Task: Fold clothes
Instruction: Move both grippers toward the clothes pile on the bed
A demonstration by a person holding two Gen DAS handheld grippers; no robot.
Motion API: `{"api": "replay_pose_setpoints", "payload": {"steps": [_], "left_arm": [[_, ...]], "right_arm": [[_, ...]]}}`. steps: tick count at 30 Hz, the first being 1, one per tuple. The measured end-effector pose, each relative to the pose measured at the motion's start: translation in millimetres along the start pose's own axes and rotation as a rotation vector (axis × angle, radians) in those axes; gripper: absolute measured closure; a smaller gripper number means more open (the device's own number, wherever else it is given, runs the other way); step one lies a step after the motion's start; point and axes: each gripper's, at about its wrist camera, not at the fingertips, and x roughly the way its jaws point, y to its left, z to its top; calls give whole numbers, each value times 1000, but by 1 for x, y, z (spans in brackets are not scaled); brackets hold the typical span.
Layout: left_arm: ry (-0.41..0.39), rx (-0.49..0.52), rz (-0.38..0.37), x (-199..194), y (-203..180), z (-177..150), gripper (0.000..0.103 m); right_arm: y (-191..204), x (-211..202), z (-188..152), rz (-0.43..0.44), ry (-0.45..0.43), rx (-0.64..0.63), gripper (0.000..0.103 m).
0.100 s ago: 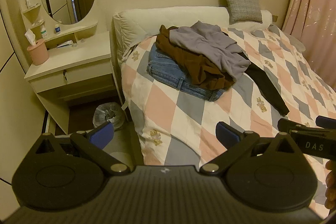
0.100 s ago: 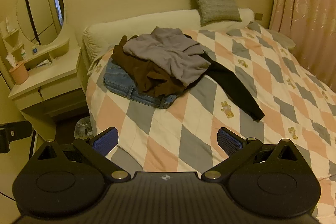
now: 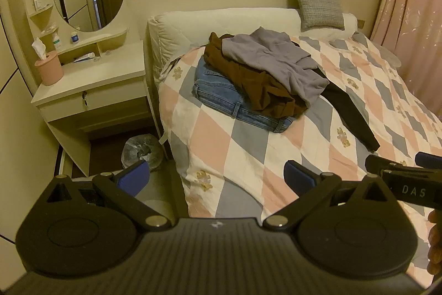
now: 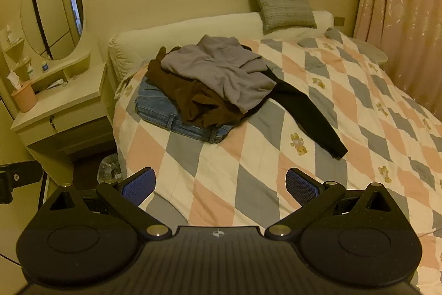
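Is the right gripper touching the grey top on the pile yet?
Apart. In the right wrist view the right gripper hangs open above bare quilt, with the grey top far beyond it on the clothes pile.

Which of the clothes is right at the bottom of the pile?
The blue jeans. They lie flat on the quilt, folded, with the brown garment and the grey top heaped over them.
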Motion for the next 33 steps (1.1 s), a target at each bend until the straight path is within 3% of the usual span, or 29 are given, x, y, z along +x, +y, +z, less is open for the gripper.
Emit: {"api": "replay_pose_setpoints", "payload": {"steps": [12,33], "left_arm": [[7,1,-18,10,-6,-2,1],[93,72,-129,41,-4,19,1]], "right_arm": [[-4,6,2,-5,3,6,0],[-18,24,4,-15,34,113,0]]}}
